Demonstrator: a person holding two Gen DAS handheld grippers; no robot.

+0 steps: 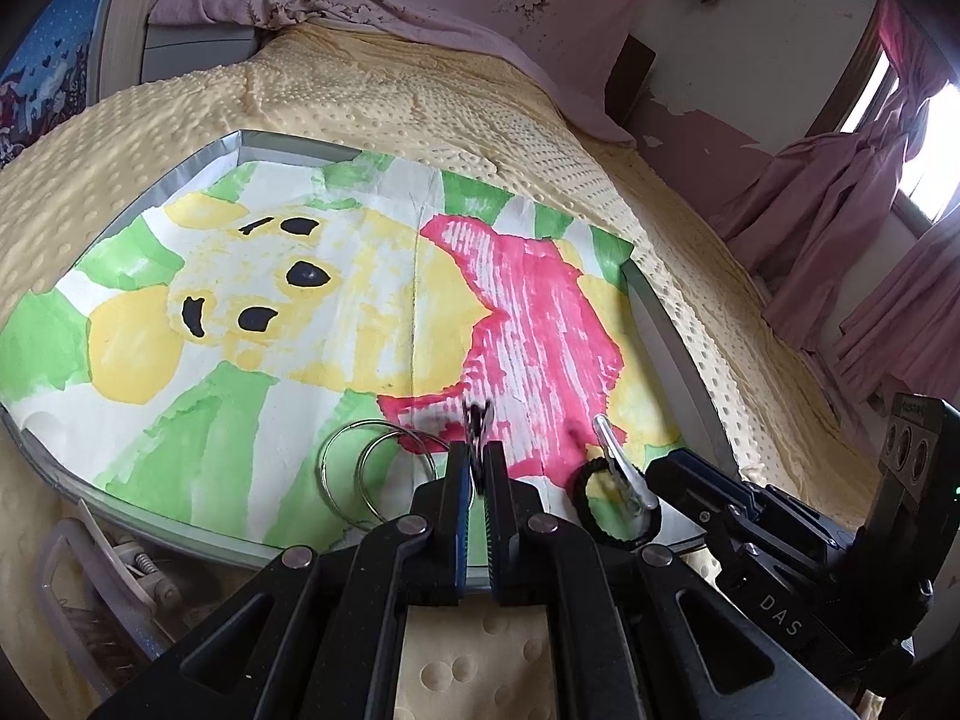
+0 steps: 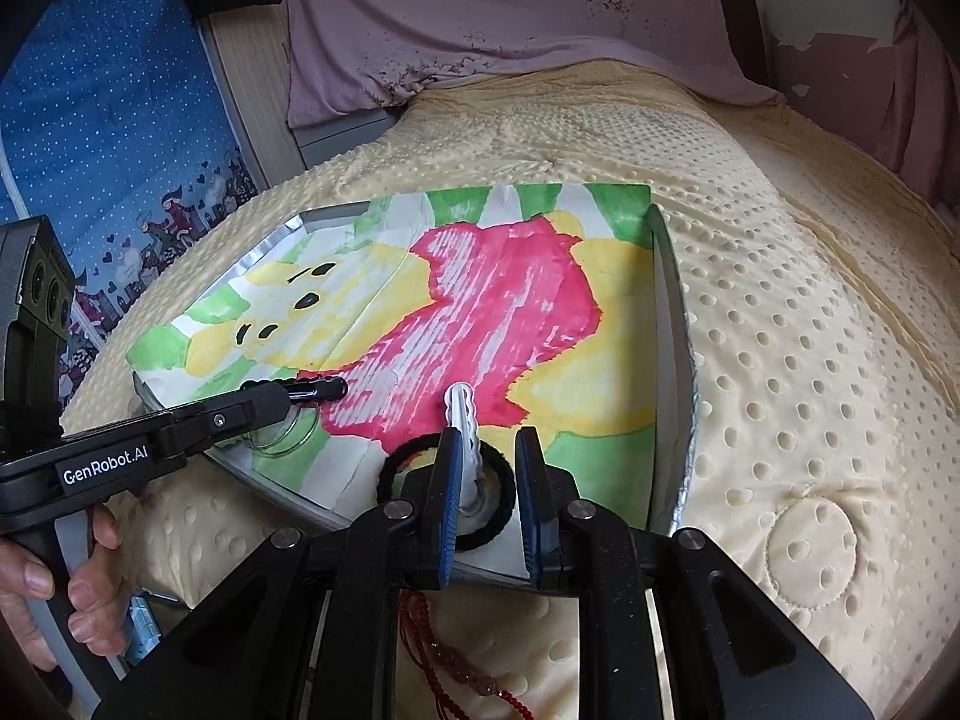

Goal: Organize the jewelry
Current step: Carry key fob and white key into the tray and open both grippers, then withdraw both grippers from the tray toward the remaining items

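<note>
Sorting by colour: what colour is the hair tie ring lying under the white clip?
Black. The hair tie shows best in the right wrist view, ringed around the white clip.

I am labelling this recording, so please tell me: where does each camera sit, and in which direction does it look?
Left wrist: on the left gripper, shut on a dark clip, facing the painted board and pink curtains.
Right wrist: on the open right gripper, over the white clip and black hair tie; a hand shows at the left.
Shared: board, metal rings, white clip, hair tie.
</note>
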